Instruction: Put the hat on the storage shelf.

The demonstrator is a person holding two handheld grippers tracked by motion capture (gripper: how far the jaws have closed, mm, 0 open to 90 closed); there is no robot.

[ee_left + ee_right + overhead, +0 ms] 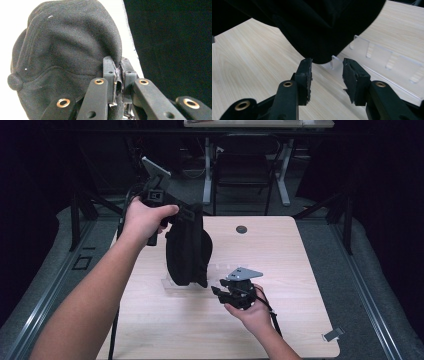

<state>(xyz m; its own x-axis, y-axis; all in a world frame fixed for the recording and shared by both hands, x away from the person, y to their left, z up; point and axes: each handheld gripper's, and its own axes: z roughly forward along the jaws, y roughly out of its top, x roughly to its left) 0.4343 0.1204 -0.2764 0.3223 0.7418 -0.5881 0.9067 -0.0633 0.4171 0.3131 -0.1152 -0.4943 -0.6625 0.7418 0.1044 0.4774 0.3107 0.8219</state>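
The left gripper [186, 216] pinches the edge of a black cap [187, 250] between closed jaws and holds it hanging above the wooden table [300, 270]. Below the cap lies a clear acrylic stand [387, 62]. The right gripper [327, 72] sits just under the cap's lower edge, jaws apart with nothing between them.

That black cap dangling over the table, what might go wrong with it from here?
The left gripper pinches only a thin fold at the edge of the black cap, so the cap could slip free and drop. It hangs just over a clear plastic stand and might snag or knock it. The right gripper, jaws open just below the cap, might close on the stand's edge instead of the fabric.
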